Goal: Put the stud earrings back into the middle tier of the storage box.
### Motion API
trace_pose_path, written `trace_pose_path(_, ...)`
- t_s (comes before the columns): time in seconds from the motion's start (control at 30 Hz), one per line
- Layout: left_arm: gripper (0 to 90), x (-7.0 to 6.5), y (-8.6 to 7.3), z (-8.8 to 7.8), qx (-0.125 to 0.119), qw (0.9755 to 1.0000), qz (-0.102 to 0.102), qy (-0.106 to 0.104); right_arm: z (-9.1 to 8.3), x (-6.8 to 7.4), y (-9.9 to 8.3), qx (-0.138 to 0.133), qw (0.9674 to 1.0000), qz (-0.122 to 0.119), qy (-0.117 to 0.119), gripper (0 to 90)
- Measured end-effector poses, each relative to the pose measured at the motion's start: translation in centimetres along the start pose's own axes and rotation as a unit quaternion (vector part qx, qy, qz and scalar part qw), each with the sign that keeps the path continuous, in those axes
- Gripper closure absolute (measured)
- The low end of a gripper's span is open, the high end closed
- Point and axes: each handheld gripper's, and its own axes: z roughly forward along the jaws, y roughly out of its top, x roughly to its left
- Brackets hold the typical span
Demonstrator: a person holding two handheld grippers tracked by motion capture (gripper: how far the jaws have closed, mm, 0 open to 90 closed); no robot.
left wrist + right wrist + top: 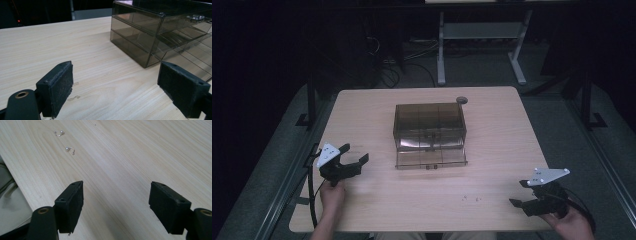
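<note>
Both sets of jaws wide, nothing between them. Left gripper (346,159) sits lower left of the high view, right gripper (532,195) lower right — both low over the counter (362,210), well apart from each other.

Smoked clear drawer box (429,134) is at centre frame. Its lower drawers (431,159) look pulled out toward me, stepped one past the other, so the compartments are open from above. In the left gripper view the box (140,37) fills the upper right, side wall facing my jaws, near but not touching.

2 small earrings (63,141) lie on the bare wood — upper left of the right gripper view, ahead of my right jaws; in the high view they are faint specks (471,198) just left of the right gripper, near the bottom edge of the counter. Each looks like a pearl bead on a thin hook, too small to read more.

My read: the earrings go into an open drawer, and the right side is staged nearest to them for the pick. Left is parked beside the box, likely to steady it or push a drawer. Wide jaws suit the approach, but the hooks are thin and flat on the wood — the pinch will need the pads right down at the surface.

A small round object (461,100) sits at the box's upper right corner; can't tell what it is.
</note>
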Motion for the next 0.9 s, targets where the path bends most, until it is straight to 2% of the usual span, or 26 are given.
trace_pose_path(0.1,12.8,-0.1,0.0,0.0,0.000,1.0000,-0.001,-0.002,0.0,0.3,0.3,0.001,1.0000,-0.004,0.003,28.3)
trace_pose_path(0.27,12.8,-0.3,0.0,0.0,0.002,1.0000,0.008,-0.005,-0.1,1.1,1.1,0.006,0.9998,-0.018,0.009,30.1)
trace_pose_path(0.5,12.8,-0.4,0.0,0.0,0.002,0.9999,0.007,-0.007,-0.1,2.1,2.5,0.011,0.9991,-0.036,0.019,31.4)
trace_pose_path(0.9,12.8,-0.2,0.0,0.0,0.001,1.0000,0.004,-0.006,1.0,3.6,5.7,0.037,0.9950,-0.083,0.042,34.2)
